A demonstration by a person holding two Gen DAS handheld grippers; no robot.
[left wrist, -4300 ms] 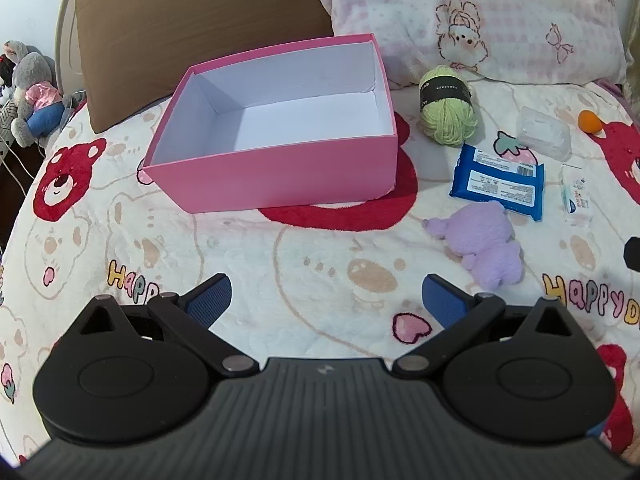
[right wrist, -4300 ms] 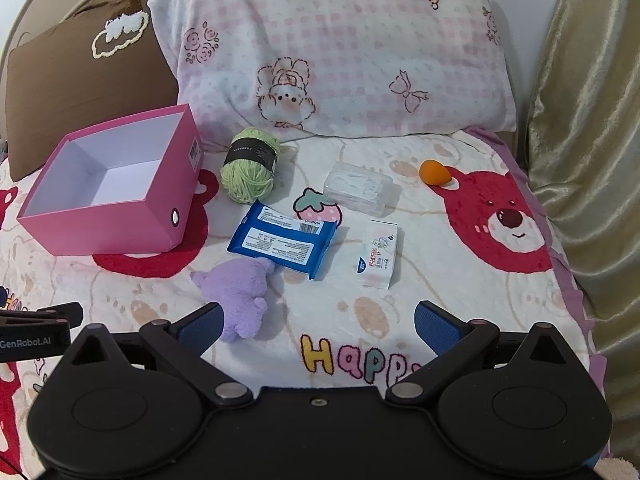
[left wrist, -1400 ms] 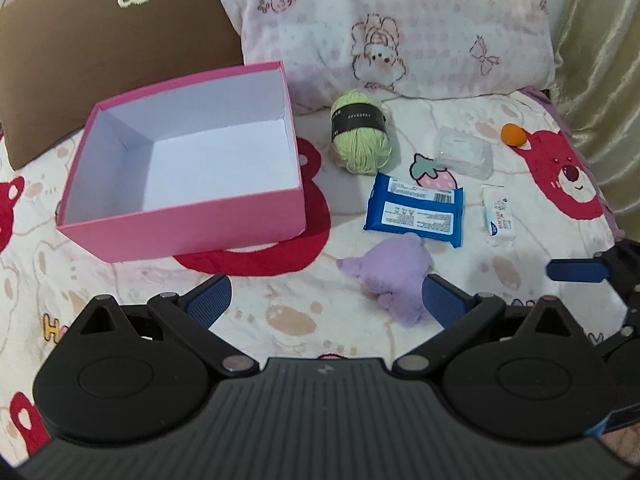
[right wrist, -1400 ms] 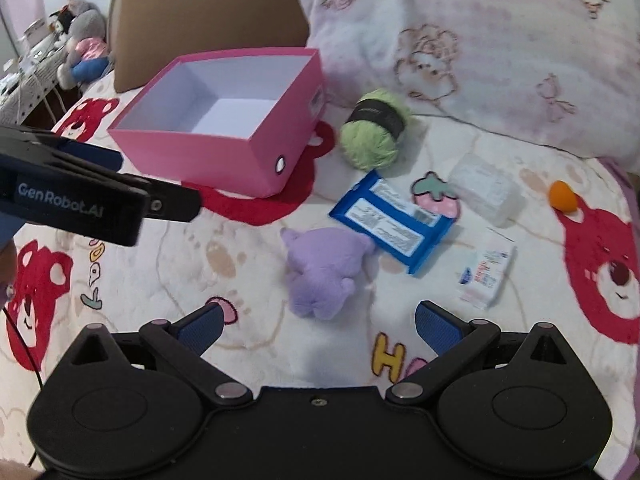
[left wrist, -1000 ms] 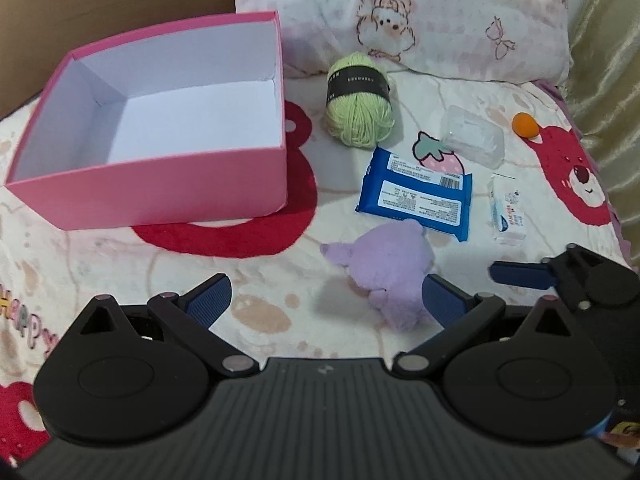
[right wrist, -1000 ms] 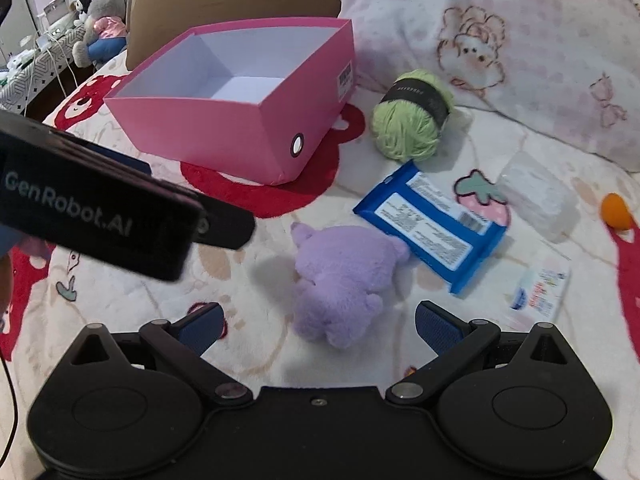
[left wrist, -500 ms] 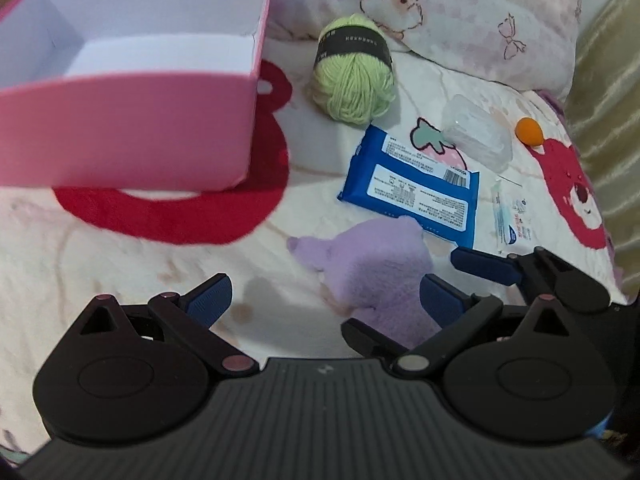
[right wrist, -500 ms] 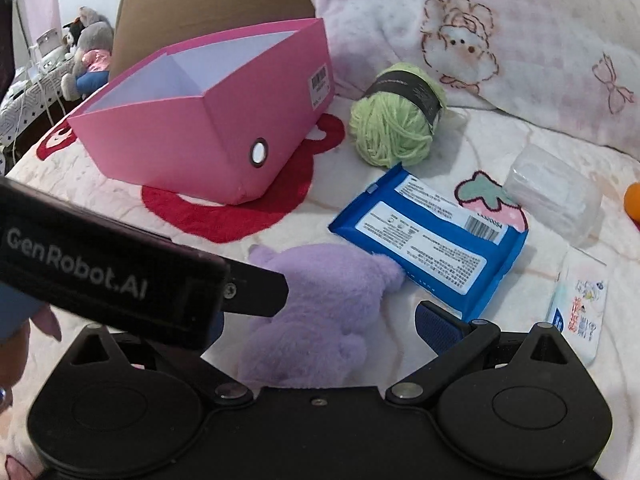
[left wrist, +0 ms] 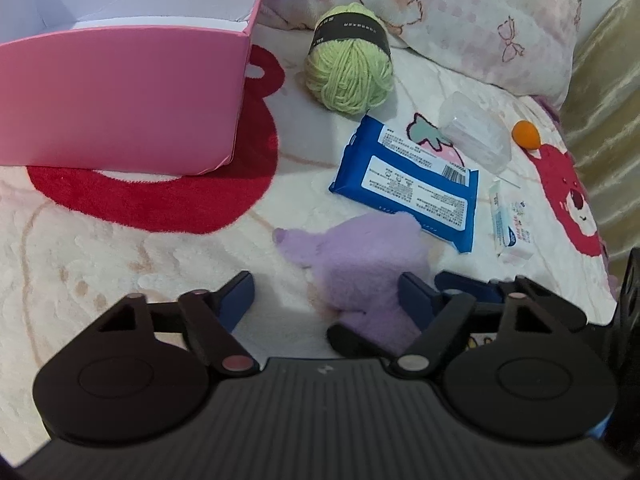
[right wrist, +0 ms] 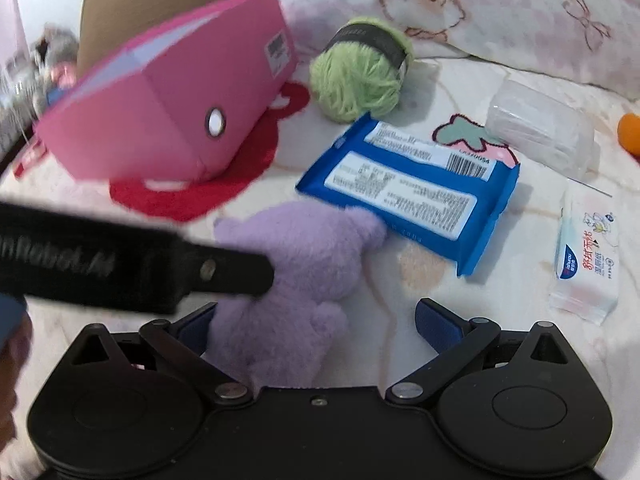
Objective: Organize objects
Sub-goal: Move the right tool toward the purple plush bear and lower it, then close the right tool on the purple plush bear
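A purple plush toy lies on the bear-print blanket. My left gripper straddles its near end with the jaws closing: the right pad is against the fur and the left pad stands apart from it. In the right wrist view the same plush toy sits between the pads of my right gripper, close to the left pad, and that gripper is open. The left gripper's black body crosses this view from the left and reaches the toy. The open pink box stands at the far left.
Beyond the toy lie a blue wipes pack, a green yarn ball, a clear plastic case, an orange ball and a small tissue pack. A pink pillow is at the back and a gold curtain at the right.
Both grippers have sunk toward the plush toy, which now sits between their fingers. The left gripper's jaws have narrowed; the right gripper's stay wide.
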